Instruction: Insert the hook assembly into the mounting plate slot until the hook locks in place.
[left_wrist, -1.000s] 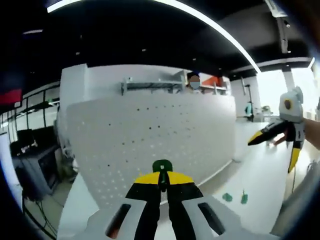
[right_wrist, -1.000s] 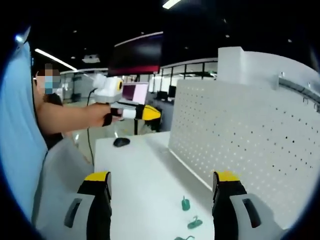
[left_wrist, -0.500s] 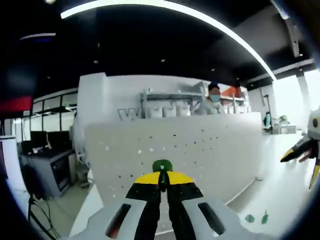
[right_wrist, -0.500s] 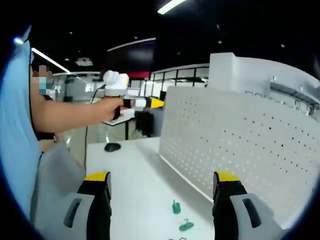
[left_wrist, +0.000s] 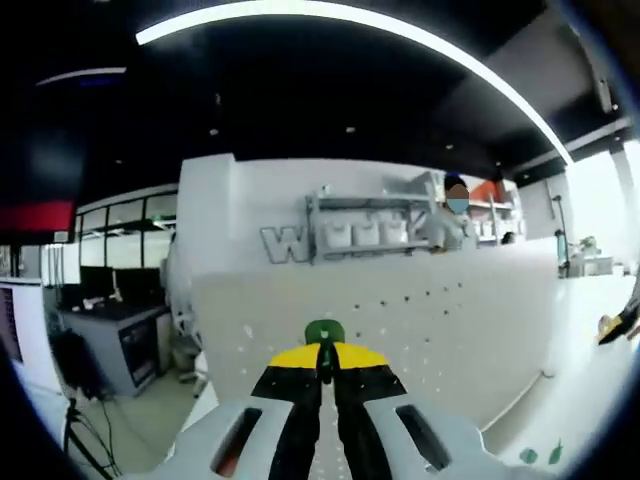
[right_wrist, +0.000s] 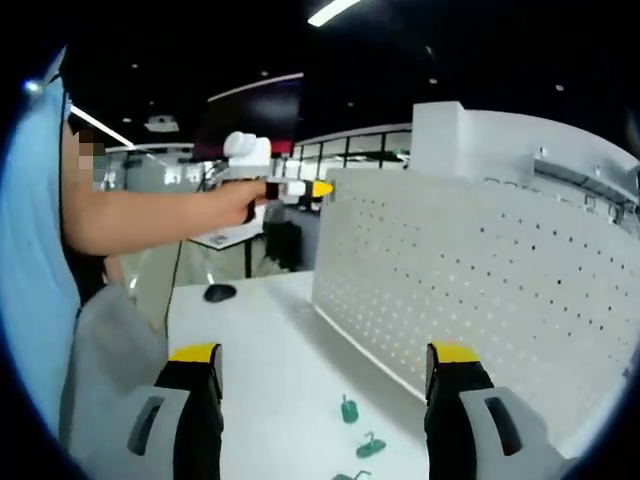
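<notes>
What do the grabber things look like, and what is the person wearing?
The left gripper has black jaws with yellow tips on a pale grey body with dark slots. The right gripper is alike: two black jaws, yellow caps, grey slotted bases. From the right gripper view, the left gripper is white with a yellow nose and a round white top. The person's arm is bare, beside a light blue top.
</notes>
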